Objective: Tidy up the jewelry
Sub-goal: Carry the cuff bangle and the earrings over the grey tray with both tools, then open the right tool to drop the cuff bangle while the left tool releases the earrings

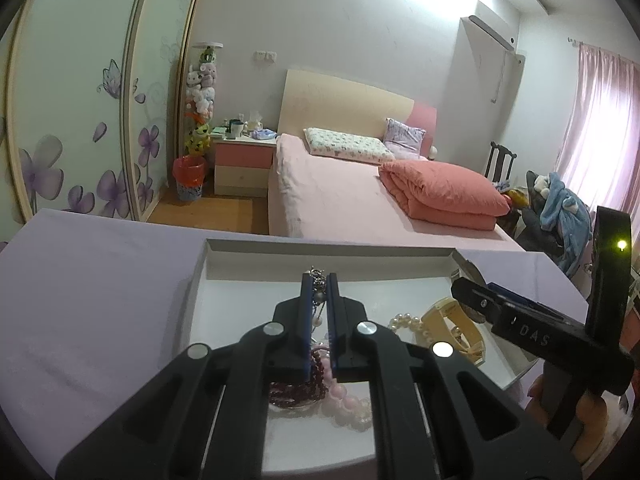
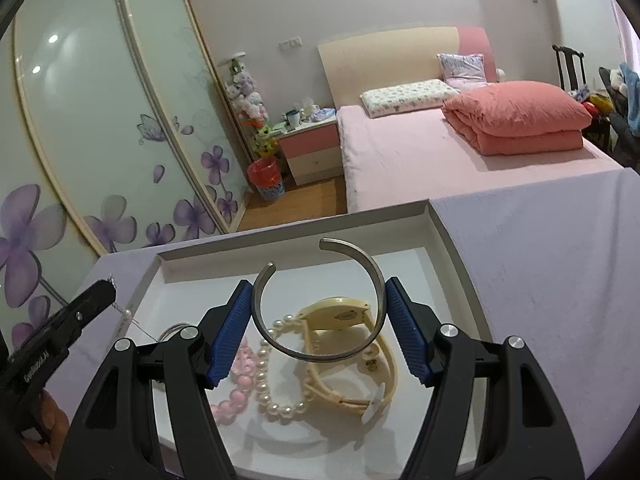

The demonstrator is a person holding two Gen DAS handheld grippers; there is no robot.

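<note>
The silver cuff bangle (image 2: pixel 320 300) hangs over the white tray (image 2: pixel 448 248), clamped across its width by the right gripper (image 2: pixel 320 316), open gap facing away toward the tray's far wall. The left gripper (image 1: pixel 319 308) is clenched on a thin chain necklace (image 1: pixel 318 280) dangling lengthwise above the tray's beaded bracelets (image 1: pixel 316 384), with bare lilac tabletop (image 1: pixel 100 280) open on both sides.

Left hand-held gripper (image 1: pixel 319 280): jaws pinched nearly together on a thin silver chain (image 1: pixel 319 300), pitched downward. Right hand-held gripper (image 2: pixel 320 300): jaws spread wide, blue pads (image 2: pixel 230 338) pressing either side of an open silver bangle (image 2: pixel 320 300), pitched downward too.
</note>
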